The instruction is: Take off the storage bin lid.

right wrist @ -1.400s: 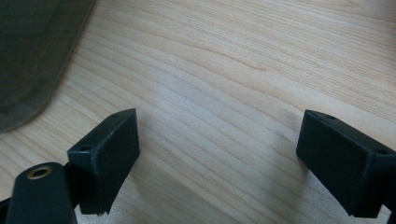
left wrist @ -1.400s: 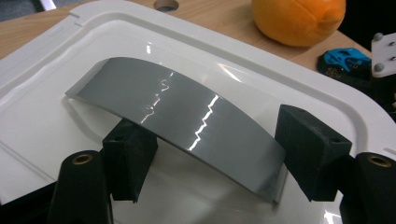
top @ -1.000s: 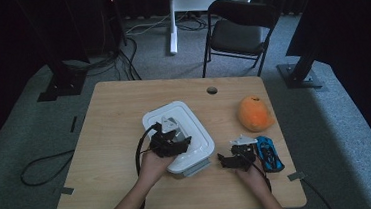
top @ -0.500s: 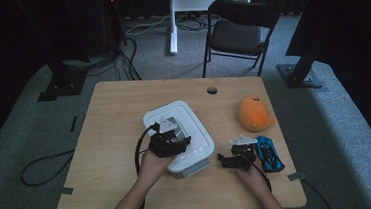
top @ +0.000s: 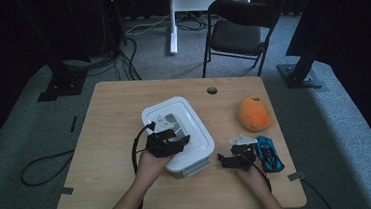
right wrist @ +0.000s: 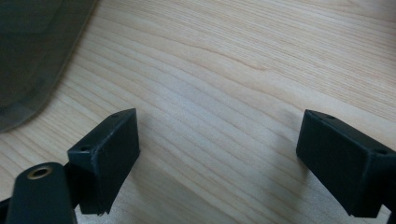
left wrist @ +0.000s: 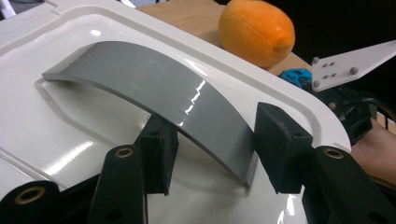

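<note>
High view: the white box [top: 178, 132] lies mid-desk [top: 109, 115], lid on, grey handle [top: 172, 124] on top. The left tool [top: 169, 141] sits over the lid at the handle's near end, in much the same spot as a second ago. The right tool [top: 235, 158] rests on the desk right of the box, unmoved, beside a blue object [top: 269, 153]. An orange [top: 254, 113] lies farther back on the right, well apart from the box.

Left tool view: the handle [left wrist: 154, 93] arches over the lid [left wrist: 60, 135]. Its near end lies between the left tool's [left wrist: 212, 142] pads [left wrist: 280, 144]. The jaws have just been closing; the left pad looks to be against the handle, a narrow gap remains at the right pad, so no clamp yet. Orange [left wrist: 257, 30] beyond the box rim.

Right tool view: the right tool [right wrist: 217, 156] has jaws wide apart over bare desk [right wrist: 233, 60], nothing between them. The box corner [right wrist: 32, 56] shows upper left.
</note>
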{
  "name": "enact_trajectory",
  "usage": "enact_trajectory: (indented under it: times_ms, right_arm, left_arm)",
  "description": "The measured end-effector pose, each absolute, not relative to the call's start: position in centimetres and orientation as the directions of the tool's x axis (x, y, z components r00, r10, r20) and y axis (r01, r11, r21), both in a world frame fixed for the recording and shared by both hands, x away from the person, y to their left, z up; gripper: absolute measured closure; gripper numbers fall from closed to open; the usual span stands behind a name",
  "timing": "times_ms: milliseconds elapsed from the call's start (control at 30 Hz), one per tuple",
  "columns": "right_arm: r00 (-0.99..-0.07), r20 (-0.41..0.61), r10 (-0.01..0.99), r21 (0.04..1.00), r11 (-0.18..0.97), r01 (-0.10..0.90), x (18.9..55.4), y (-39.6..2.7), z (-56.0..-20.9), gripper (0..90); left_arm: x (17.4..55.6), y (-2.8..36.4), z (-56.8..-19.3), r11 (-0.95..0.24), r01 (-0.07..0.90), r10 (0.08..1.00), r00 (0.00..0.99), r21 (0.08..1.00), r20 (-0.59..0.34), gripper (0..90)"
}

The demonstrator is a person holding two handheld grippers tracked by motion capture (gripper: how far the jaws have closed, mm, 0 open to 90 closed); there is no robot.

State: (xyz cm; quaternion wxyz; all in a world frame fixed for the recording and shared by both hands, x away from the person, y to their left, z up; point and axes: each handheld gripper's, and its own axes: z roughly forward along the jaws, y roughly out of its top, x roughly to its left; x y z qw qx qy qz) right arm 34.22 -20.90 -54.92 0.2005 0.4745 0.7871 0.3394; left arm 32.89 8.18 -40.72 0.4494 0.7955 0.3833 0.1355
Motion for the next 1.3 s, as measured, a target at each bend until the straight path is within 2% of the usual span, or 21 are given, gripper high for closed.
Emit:
enact_trajectory:
  times_ms: [1300]
  right_arm:
    - [-0.470,0.006,0.883,0.725,0.320,0.610,34.2,-20.9,-54.9,12.4]
  left_arm:
    - [31.3,12.9,-37.7,-0.301,0.446,0.739,0.668,0.843,-0.089,52.6]
